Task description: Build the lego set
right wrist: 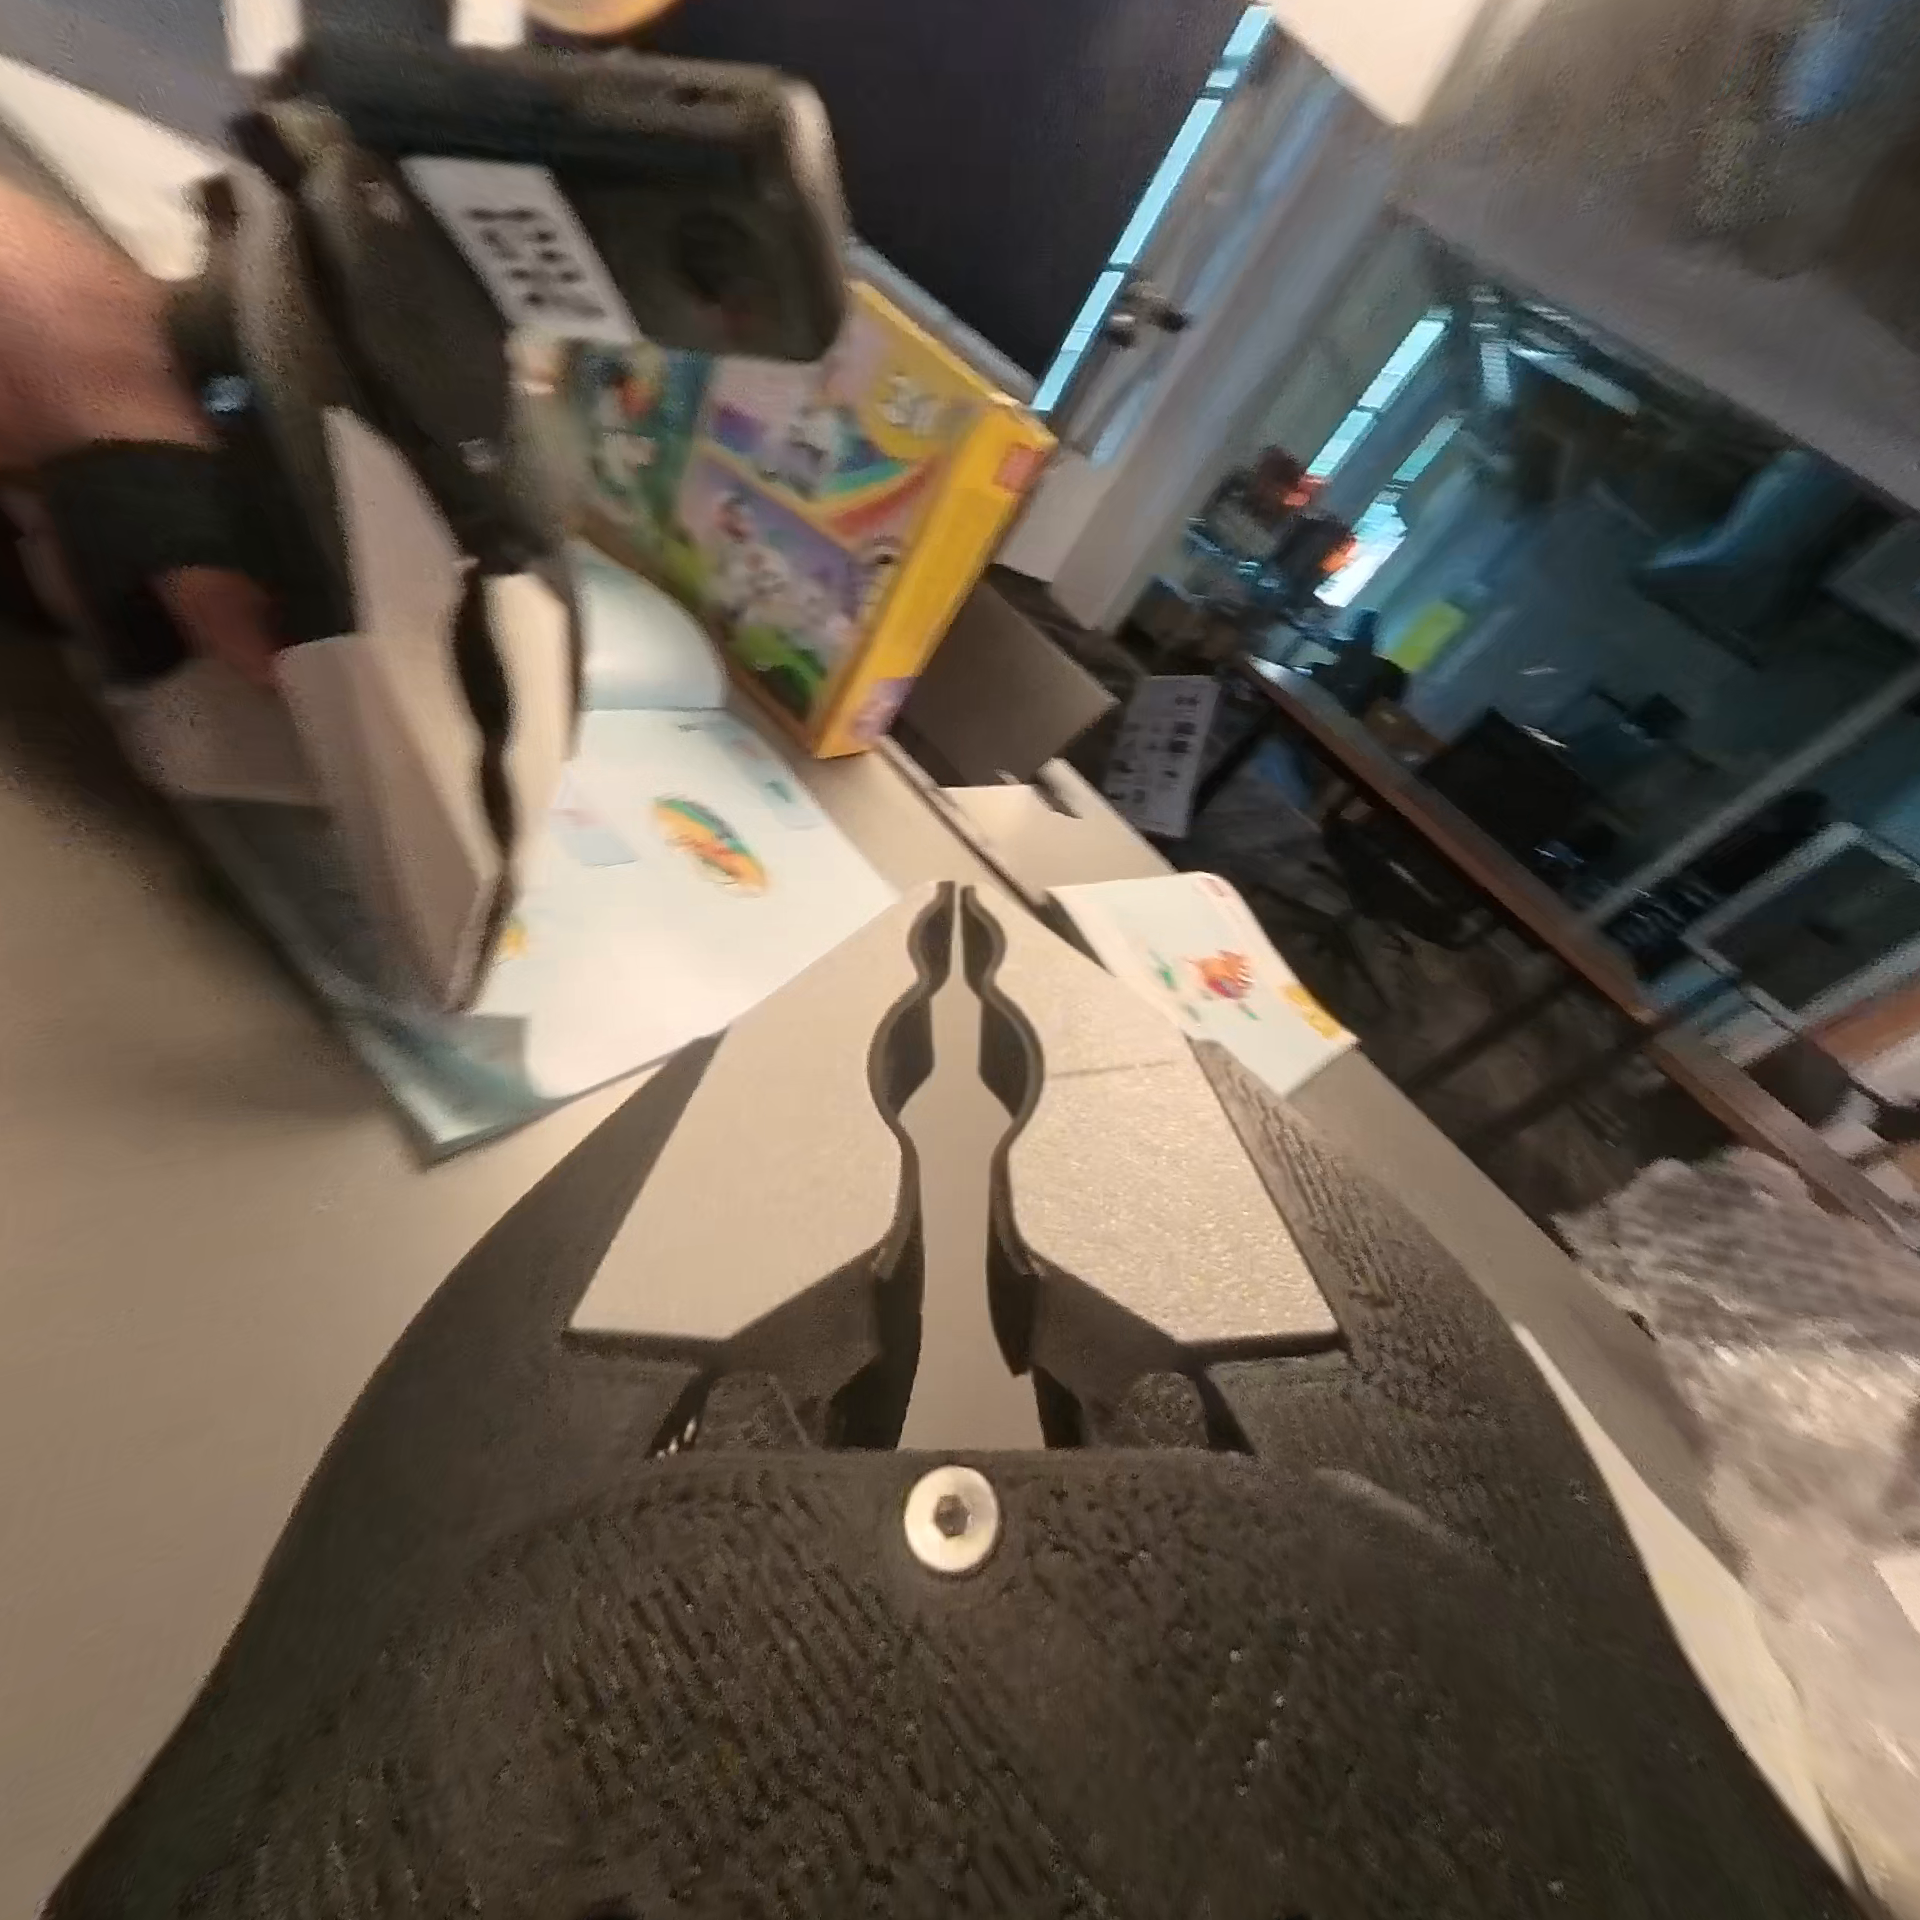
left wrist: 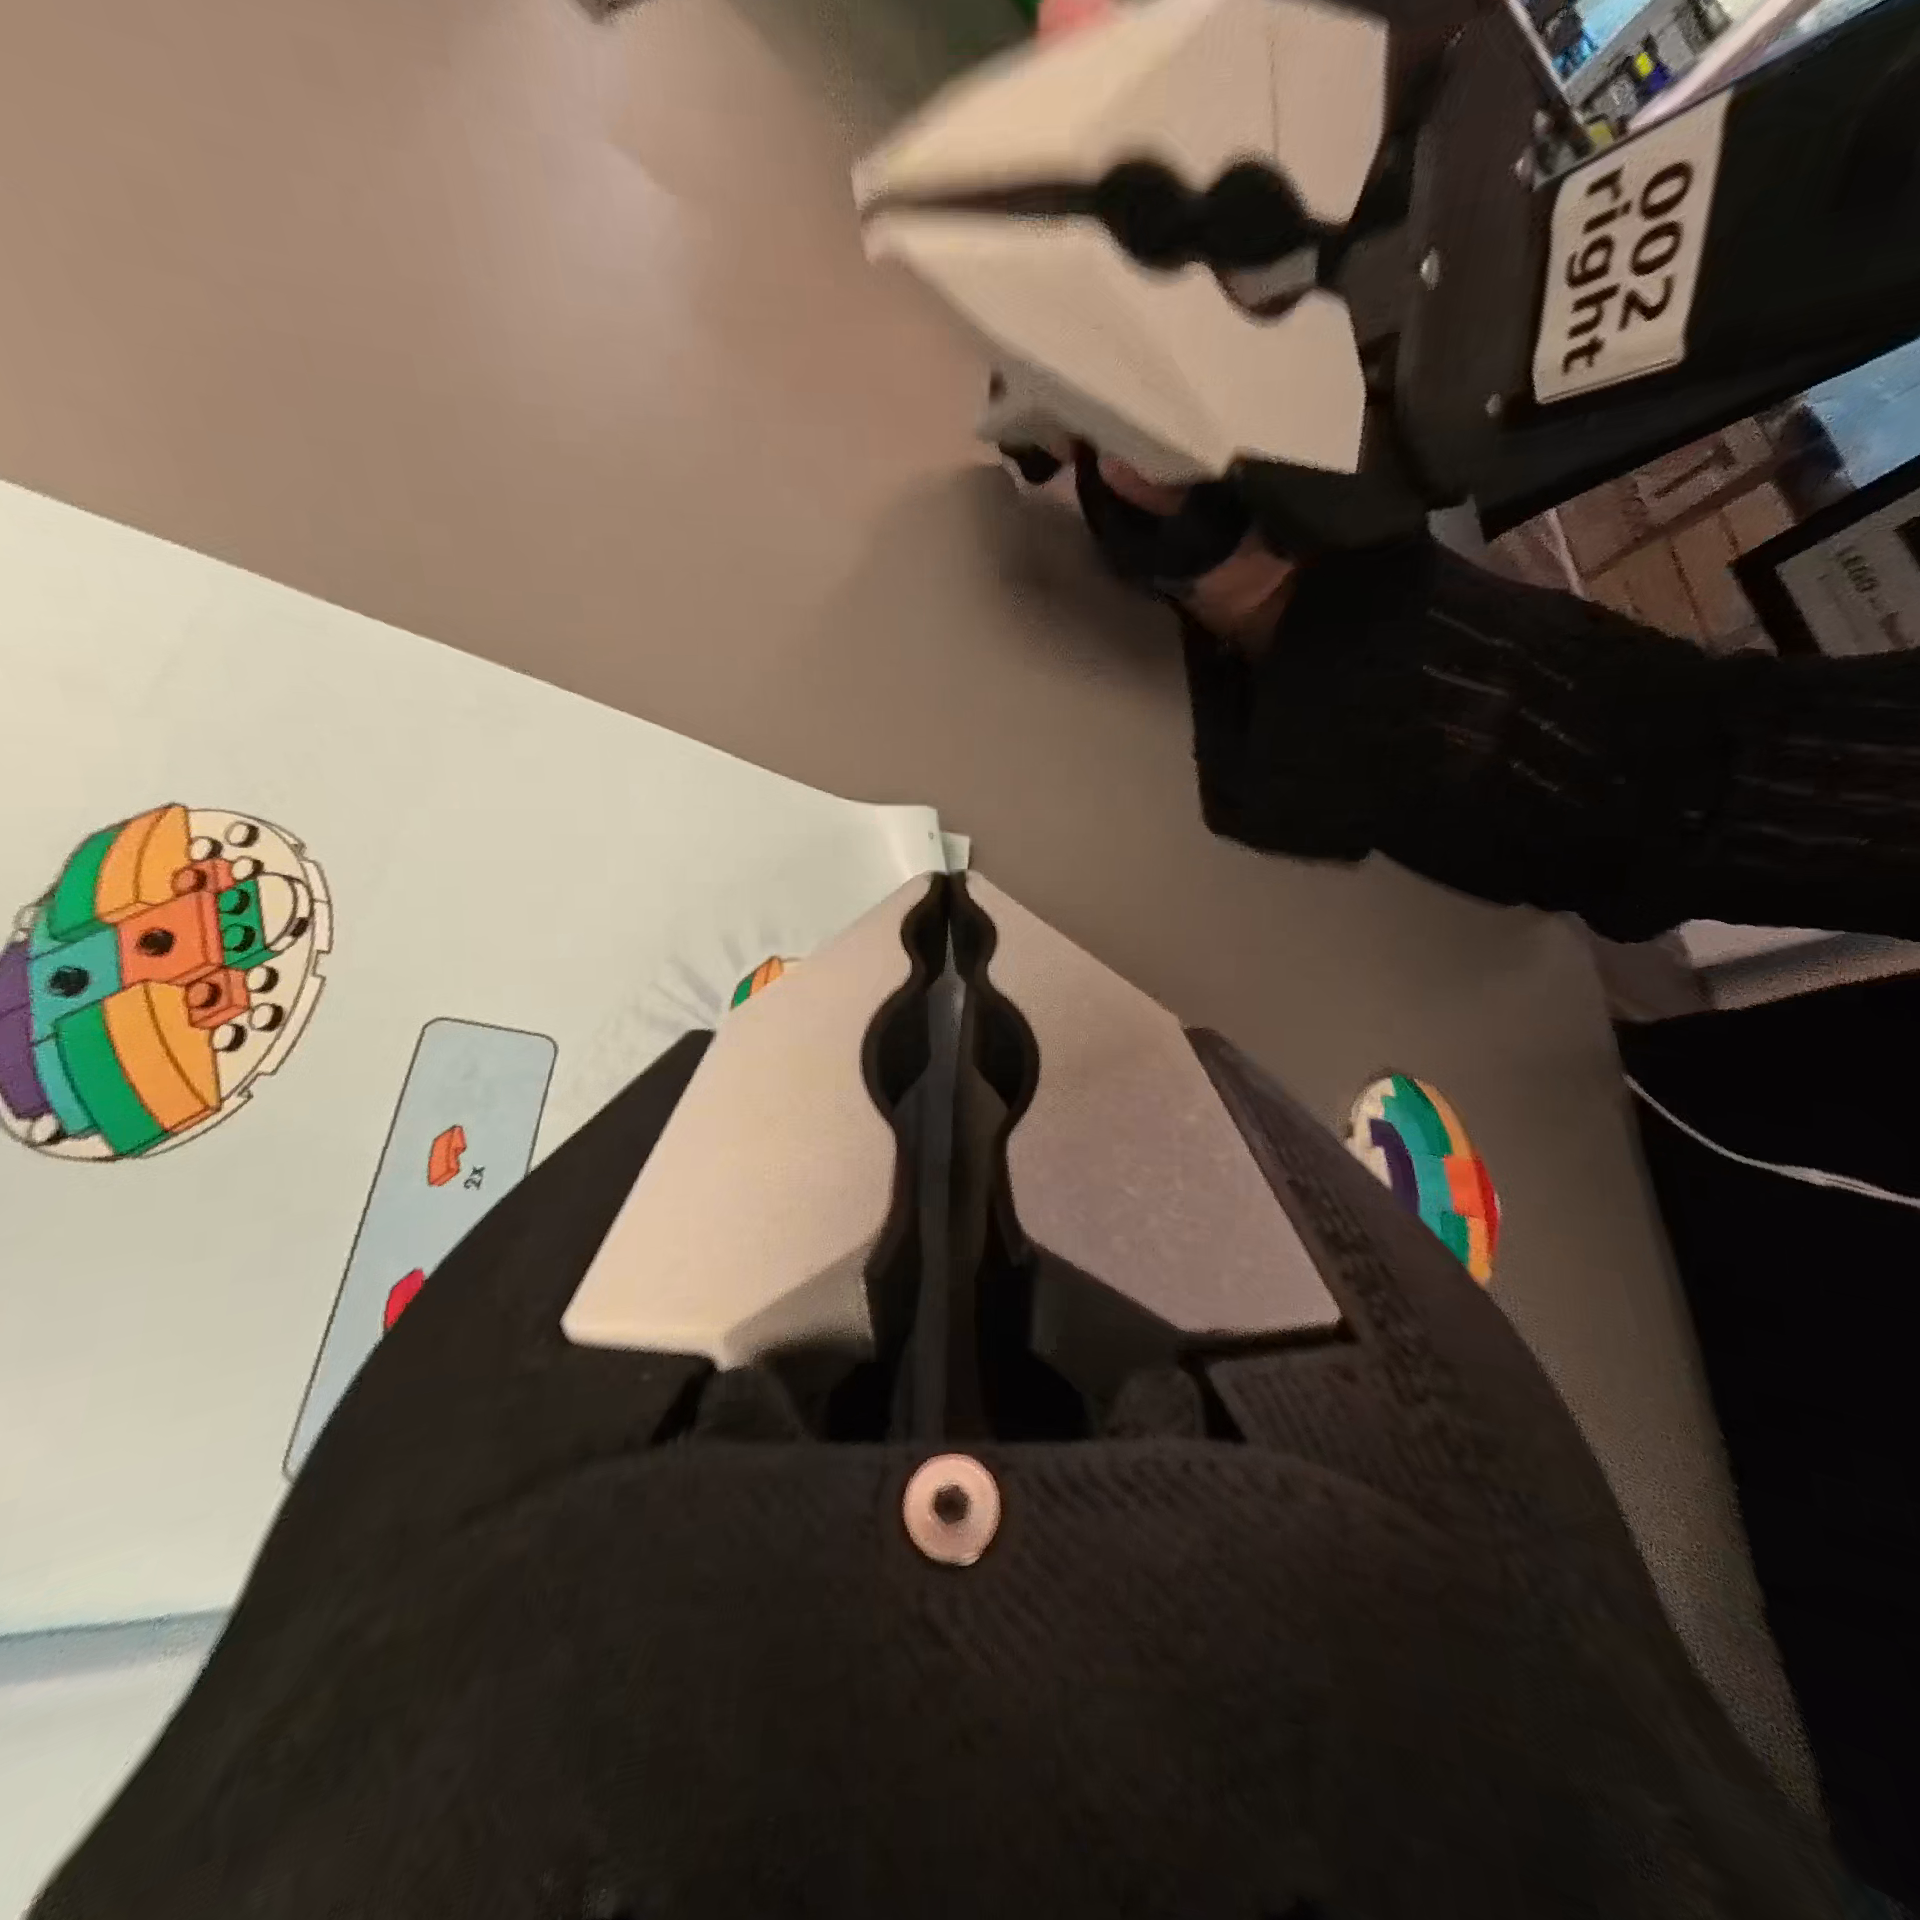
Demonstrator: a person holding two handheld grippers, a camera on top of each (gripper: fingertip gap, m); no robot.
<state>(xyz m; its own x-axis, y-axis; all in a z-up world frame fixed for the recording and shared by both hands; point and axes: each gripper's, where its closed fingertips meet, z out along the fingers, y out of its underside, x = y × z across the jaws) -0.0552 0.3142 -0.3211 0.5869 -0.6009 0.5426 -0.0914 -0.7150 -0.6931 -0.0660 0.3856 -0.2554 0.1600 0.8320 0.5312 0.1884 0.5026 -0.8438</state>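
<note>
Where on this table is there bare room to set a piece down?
Bare table lies beyond the open instruction booklet, and between booklet and rainbow model. Crowded: the far end around the yellow box and second booklet.

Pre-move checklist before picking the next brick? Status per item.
1. Left gripper empty: ok, fingers together, nothing between them.
2. Right gripper empty: ok, tips nearly closed, nothing held.
3. Instruction booklet open flat on the table: ok.
4. Partial rainbow build on table, free of both grippers: ok.
5. Next loose brick located: cannot tell, none clearly in view.
6. Views sharp: not ok, right wrist view motion-blurred.
</note>
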